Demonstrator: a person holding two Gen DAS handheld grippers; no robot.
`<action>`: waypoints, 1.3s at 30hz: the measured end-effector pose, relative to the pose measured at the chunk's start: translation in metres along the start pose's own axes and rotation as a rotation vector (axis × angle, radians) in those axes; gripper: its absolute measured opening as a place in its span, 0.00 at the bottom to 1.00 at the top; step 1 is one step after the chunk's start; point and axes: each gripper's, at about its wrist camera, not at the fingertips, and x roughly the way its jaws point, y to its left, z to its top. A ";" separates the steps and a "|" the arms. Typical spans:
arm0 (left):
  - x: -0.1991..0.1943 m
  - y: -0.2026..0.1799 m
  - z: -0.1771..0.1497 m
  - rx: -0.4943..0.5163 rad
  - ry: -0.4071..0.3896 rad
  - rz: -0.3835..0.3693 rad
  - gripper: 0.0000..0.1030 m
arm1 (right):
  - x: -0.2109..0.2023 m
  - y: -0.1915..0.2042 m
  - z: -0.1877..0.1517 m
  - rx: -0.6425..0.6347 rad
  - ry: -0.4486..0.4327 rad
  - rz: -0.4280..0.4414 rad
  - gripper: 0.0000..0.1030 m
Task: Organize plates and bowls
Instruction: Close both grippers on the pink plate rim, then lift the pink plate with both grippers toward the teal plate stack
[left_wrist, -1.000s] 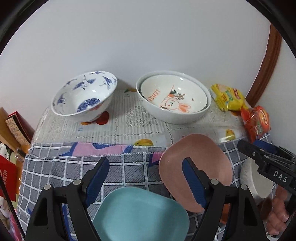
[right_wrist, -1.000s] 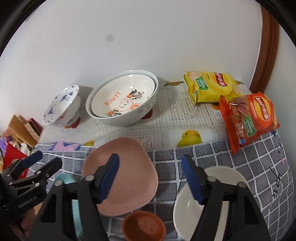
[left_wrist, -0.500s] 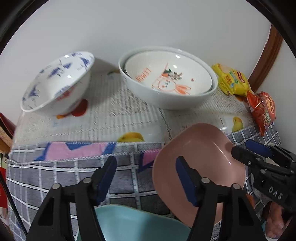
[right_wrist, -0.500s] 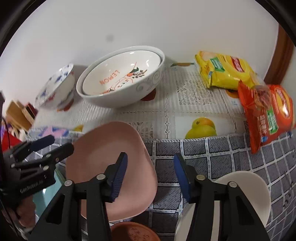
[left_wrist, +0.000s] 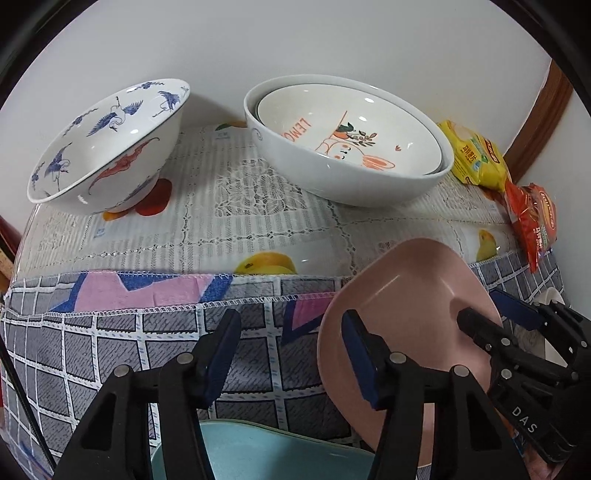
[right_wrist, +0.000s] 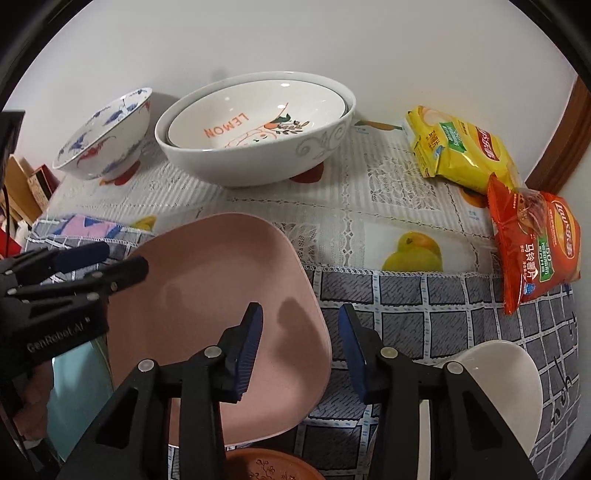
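White wall behind; counter (right_wrist: 406, 229) under lace and checked cloths. Item: pink plate (right_wrist: 221, 295), near edge, stiff, slick, probably light; take by rim. My right claw (right_wrist: 301, 350) straddles its right rim, closing, not yet pinching. My left claw (left_wrist: 291, 354) half-spread, empty.

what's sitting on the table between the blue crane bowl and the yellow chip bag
The big white bowl, with a rabbit "LEMON" bowl nested inside, stands between the blue crane bowl and the yellow chip bag. The right wrist view shows it best.
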 end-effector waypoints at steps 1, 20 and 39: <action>0.000 0.000 0.000 0.004 0.001 0.001 0.52 | 0.000 0.000 0.000 0.000 -0.002 -0.008 0.41; 0.012 -0.011 -0.003 0.014 0.018 -0.032 0.20 | 0.005 -0.003 0.000 -0.001 -0.018 -0.099 0.24; 0.014 -0.001 -0.004 -0.033 0.011 -0.037 0.16 | 0.010 0.012 -0.002 -0.022 -0.021 -0.090 0.13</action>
